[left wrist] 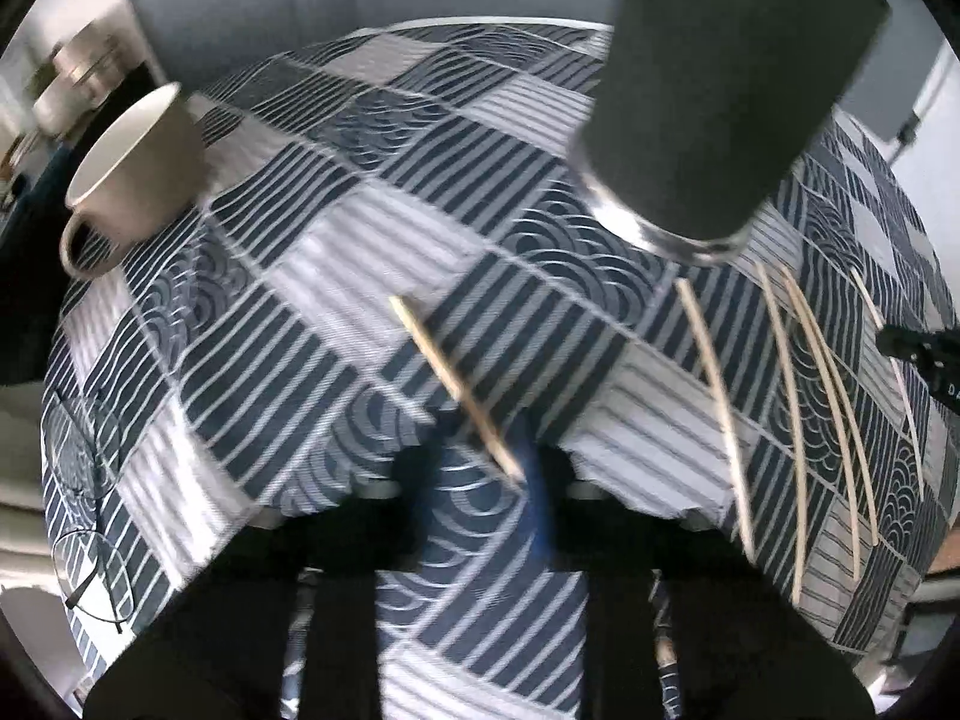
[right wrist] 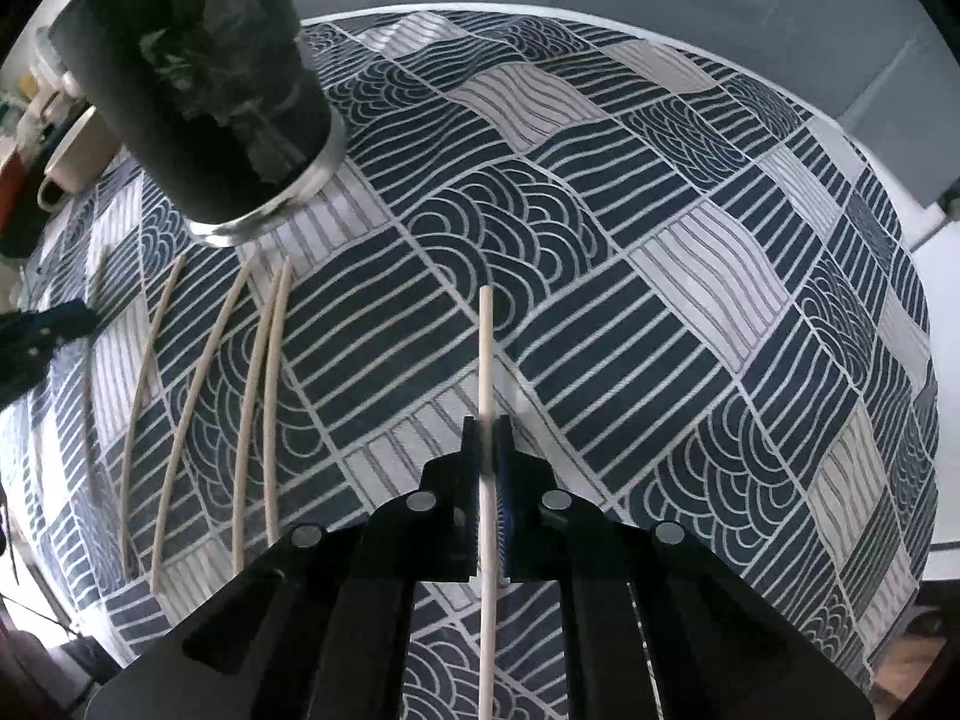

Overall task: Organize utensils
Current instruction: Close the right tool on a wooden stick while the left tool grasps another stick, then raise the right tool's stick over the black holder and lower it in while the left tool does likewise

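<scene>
One chopstick [right wrist: 487, 396] is pinched by the right gripper [right wrist: 487, 468] and another [left wrist: 456, 387], apparently, by the blurred left gripper [left wrist: 480, 474]. Four chopsticks [right wrist: 210, 396] are left mid-table; dark cup [right wrist: 204, 78] likely destination.

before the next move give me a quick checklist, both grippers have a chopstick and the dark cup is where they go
1. Right gripper shut on its chopstick: ok.
2. Left gripper holding its chopstick: cannot tell, view blurred and grip looks near the tip.
3. Dark cup upright on the tablecloth: ok.
4. Cup opening clear: cannot tell, out of frame.
5. Loose chopsticks away from both grippers: ok.
</scene>
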A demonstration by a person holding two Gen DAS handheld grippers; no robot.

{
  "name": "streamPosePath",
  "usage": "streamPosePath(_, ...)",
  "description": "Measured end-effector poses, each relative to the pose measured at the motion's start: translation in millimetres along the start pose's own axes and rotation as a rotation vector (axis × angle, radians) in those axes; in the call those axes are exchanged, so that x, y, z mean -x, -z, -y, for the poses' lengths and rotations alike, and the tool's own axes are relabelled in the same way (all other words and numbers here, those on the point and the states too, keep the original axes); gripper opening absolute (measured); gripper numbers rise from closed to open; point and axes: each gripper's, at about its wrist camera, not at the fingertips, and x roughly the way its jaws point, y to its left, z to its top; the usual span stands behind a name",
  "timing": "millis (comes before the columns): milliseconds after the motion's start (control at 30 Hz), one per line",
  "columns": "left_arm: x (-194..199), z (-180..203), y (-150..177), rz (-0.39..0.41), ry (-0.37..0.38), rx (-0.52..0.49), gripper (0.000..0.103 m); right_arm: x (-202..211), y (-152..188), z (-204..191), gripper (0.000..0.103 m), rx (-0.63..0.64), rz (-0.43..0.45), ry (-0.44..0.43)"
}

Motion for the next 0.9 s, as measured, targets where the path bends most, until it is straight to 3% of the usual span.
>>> streamPosePath(133, 0, -20, 1, -0.029, 0.039, 0.042, 0.005, 2, 2, 13, 0.004, -0.048, -0.022, -0.03)
streamPosePath(233, 3, -29, 5, -0.013, -0.024, 0.058, 0.004, 3, 3, 23, 0.004, -0.077, -0.036, -0.051)
streamPosePath(333, 4, -42, 9, -0.024, -0.002, 0.128, 0.004, 6, 6, 30, 0.004, -0.1, -0.039, -0.05)
streamPosePath(400, 6, -43, 10, -0.022, -0.016, 0.111, 0.004, 10, 7, 34, 0.004, -0.108, -0.036, -0.056)
streamPosePath(567, 17, -49, 2, -0.008, -0.027, 0.118, 0.004, 33, 0, 46, 0.004, -0.129, 0.026, -0.076)
streamPosePath(900, 70, -40, -49, 0.133, -0.006, 0.095, 0.005, 86, -44, 48, 0.005, -0.141, 0.204, -0.155)
